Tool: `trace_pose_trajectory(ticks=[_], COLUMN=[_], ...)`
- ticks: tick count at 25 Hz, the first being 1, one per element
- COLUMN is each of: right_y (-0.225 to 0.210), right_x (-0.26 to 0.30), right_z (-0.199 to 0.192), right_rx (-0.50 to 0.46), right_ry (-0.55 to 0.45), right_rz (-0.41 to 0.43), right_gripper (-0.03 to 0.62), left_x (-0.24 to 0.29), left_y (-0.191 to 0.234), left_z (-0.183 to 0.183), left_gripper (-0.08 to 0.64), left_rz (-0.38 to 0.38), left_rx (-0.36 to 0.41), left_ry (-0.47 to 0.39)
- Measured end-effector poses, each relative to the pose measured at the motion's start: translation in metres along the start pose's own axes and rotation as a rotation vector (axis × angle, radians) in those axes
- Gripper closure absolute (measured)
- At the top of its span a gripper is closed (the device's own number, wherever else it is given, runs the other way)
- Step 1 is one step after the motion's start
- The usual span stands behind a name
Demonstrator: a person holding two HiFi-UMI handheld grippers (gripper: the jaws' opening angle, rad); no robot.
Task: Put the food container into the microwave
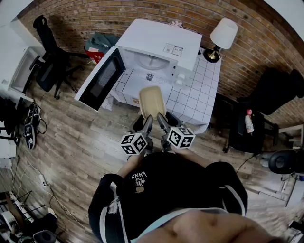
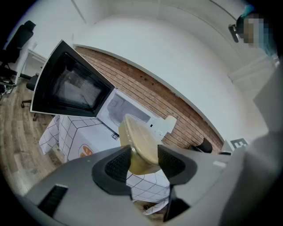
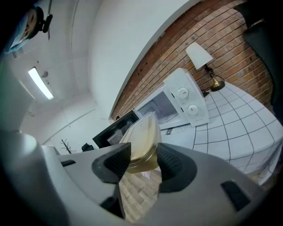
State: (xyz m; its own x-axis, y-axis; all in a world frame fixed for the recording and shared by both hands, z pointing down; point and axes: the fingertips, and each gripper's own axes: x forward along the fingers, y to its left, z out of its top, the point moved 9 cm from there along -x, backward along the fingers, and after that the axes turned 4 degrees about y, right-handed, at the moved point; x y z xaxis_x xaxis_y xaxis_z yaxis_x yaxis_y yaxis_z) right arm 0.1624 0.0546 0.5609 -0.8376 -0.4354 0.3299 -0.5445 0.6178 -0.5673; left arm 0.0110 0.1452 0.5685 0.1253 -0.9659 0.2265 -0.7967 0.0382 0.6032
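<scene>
clamping food container (image 2: pixel 140 141) with left gripper (image 2: pixel 143 162) | clamping it with right gripper (image 3: pixel 141 160) | holding both side by side, tilting slightly down

The food container (image 1: pixel 152 101) is made of smooth, translucent plastic. The pads (image 2: pixel 116 165) of the left gripper (image 2: pixel 142 161) are ribbed and matt. The microwave (image 1: pixel 159 45) is cased in smooth white, its door (image 1: pixel 100 78) glazed glossy dark. A rough brick wall (image 1: pixel 118 14) and wooden floorboards (image 1: pixel 80 142) are seen.
</scene>
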Motion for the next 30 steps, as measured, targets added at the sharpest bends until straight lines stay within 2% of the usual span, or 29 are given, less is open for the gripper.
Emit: trace_pose_trajectory(ticks=[14,30], right_y=[0.017,0.050], right_x=[0.007,0.022], right_z=[-0.007,-0.037], right_rx=[0.019,0.076], right_ry=[-0.036,-0.104], right_rz=[-0.020,-0.097], right_gripper=[0.414,0.414], left_x=[-0.009,-0.028], left_y=[0.016,0.052], left_z=[0.011,0.027], left_gripper=[0.365,0.365], left_rz=[-0.040,-0.119], left_rx=[-0.001,0.036], left_ry=[0.016,0.085])
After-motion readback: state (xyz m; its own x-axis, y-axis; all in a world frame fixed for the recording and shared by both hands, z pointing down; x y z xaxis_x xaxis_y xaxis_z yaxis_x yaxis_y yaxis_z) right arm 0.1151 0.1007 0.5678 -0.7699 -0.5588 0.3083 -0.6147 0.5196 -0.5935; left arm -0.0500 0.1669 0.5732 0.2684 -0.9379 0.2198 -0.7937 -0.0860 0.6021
